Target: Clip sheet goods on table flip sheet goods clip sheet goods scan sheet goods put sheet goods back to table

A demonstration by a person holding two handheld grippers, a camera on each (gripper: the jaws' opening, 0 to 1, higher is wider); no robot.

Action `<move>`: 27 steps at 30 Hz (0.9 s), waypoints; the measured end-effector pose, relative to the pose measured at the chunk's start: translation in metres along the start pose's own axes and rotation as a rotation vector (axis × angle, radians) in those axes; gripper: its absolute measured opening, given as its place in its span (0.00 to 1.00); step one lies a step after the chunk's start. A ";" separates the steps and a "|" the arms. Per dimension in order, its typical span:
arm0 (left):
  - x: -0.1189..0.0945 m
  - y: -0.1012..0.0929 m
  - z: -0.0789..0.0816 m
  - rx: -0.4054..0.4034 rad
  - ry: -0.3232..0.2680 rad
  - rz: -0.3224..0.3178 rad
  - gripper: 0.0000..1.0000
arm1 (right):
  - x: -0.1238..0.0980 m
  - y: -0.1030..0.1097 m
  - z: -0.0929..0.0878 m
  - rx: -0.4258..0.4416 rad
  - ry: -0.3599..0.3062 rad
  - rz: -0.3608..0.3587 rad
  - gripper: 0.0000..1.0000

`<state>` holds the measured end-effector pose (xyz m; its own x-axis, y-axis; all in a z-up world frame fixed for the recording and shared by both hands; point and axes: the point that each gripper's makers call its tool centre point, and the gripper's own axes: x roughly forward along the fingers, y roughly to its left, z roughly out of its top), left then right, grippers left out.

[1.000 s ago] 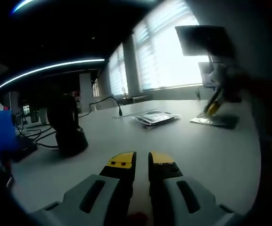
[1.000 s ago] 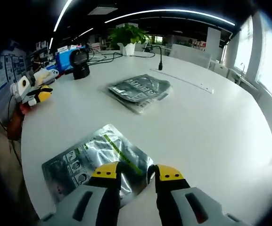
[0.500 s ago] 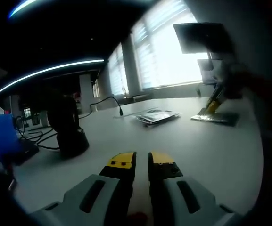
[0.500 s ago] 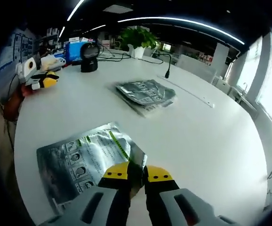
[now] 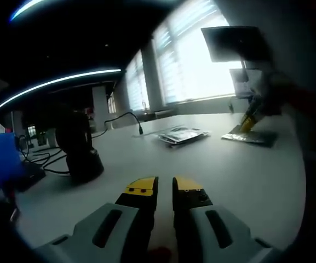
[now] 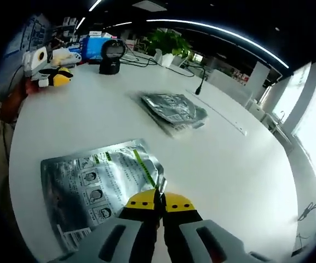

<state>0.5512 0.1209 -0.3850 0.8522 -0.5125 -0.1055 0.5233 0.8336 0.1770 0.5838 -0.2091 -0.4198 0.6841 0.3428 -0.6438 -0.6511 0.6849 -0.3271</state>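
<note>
A silver foil sheet pack (image 6: 100,183) with printed panels and a green stripe lies on the white table (image 6: 229,159). My right gripper (image 6: 160,203) is shut on its near right edge. In the left gripper view that same pack (image 5: 251,137) lies flat far right, with the right gripper (image 5: 249,120) on it. A pile of similar silver packs (image 6: 174,109) (image 5: 182,135) rests mid-table. My left gripper (image 5: 165,188) hovers low over the table, jaws nearly together with nothing between them. It shows far left in the right gripper view (image 6: 51,79).
A black scanner on a stand (image 5: 81,148) (image 6: 111,56) sits left of the left gripper, with cables (image 5: 48,159) and a gooseneck microphone (image 5: 137,126). A blue box (image 6: 95,46) and a potted plant (image 6: 166,44) stand at the far edge.
My right gripper closed fully on the pack's edge, after standing open around it a second ago. The left gripper has stayed put.
</note>
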 end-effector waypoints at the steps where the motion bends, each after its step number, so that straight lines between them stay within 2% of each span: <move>1: 0.000 0.000 0.000 0.003 0.000 0.002 0.03 | 0.000 0.000 0.000 0.006 0.002 0.001 0.00; 7: -0.001 -0.001 0.000 0.001 0.005 0.005 0.03 | -0.003 0.001 0.001 0.021 -0.003 0.006 0.00; 15: 0.000 -0.002 0.000 -0.006 0.010 0.002 0.03 | -0.014 0.000 0.005 0.113 -0.037 0.014 0.00; 19: -0.001 -0.002 -0.001 -0.004 0.012 0.002 0.03 | -0.023 0.000 0.012 0.144 -0.054 0.012 0.00; 27: 0.000 -0.002 -0.003 -0.001 0.021 0.004 0.03 | -0.043 0.004 0.037 0.129 -0.110 0.018 0.00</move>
<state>0.5507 0.1200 -0.3880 0.8541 -0.5047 -0.1255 0.5198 0.8358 0.1768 0.5635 -0.1974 -0.3677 0.7092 0.4189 -0.5670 -0.6204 0.7528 -0.2199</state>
